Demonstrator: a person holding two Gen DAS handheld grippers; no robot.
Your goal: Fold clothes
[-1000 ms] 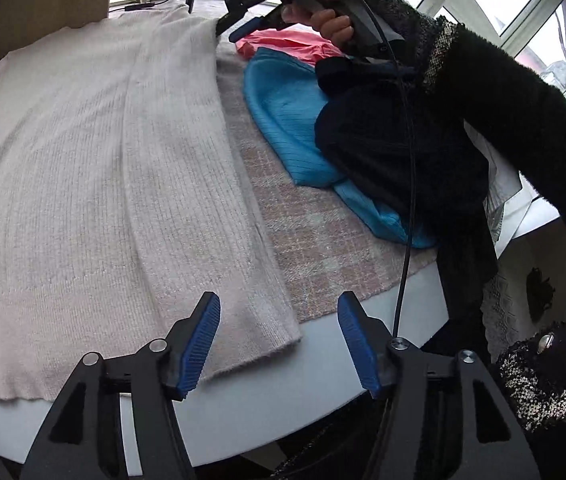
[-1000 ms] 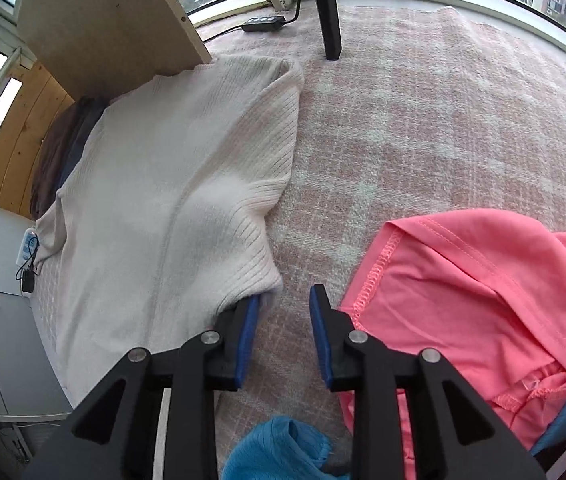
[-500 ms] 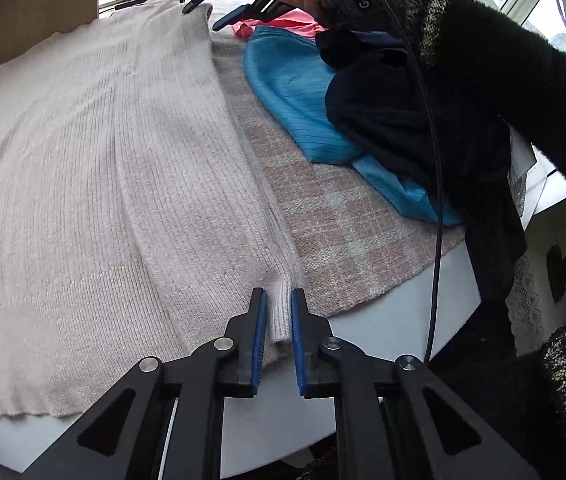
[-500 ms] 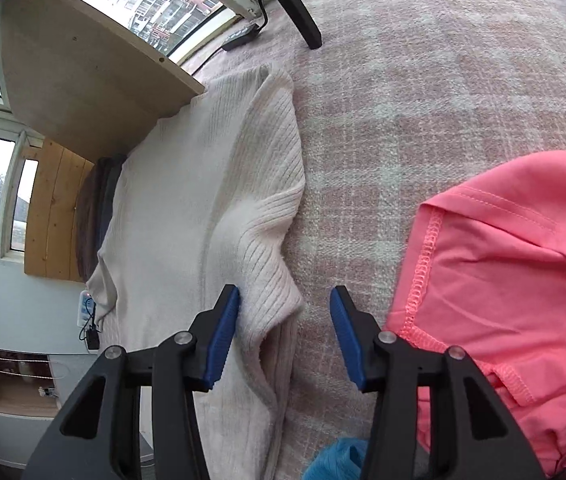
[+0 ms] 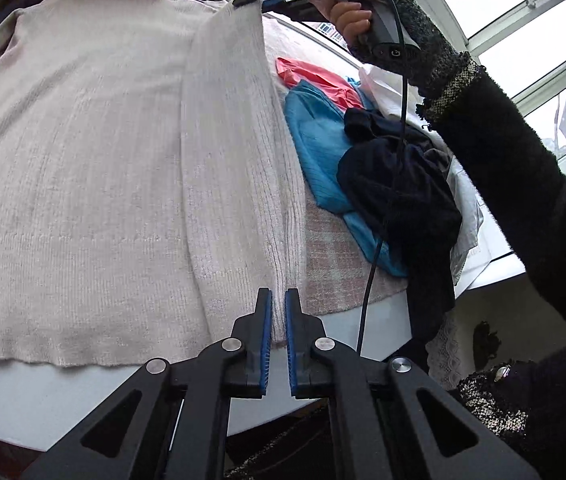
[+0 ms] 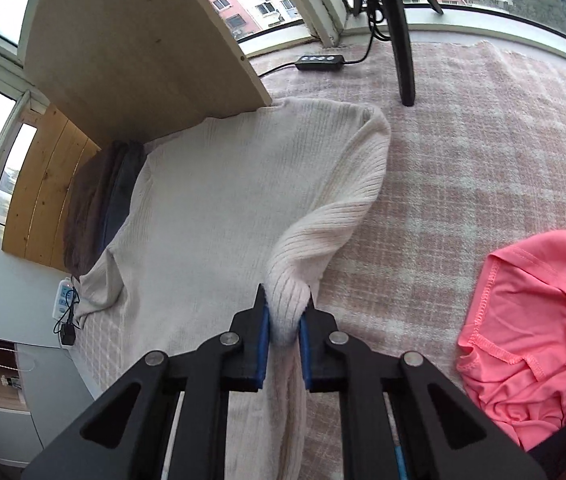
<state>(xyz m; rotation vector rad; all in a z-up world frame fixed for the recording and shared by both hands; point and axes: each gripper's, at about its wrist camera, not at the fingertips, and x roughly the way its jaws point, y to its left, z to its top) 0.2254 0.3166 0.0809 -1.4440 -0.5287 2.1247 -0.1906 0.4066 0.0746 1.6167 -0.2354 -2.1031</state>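
L gripper (image 5: 277,312) is pinching the near hem corner of the cream sweater (image 5: 83,168), jaws nearly closed on it. R gripper (image 6: 284,322) is clamping a bunched fold at the far end. Sweater is lying on plaid cloth (image 6: 483,152), w/ pink garment (image 6: 531,332) beside.

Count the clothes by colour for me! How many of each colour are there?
Cream: 1, the sweater
Pink: 1, the garment
Blue: 1, the garment
Dark navy or black: 1, the crumpled garment
Total: 4
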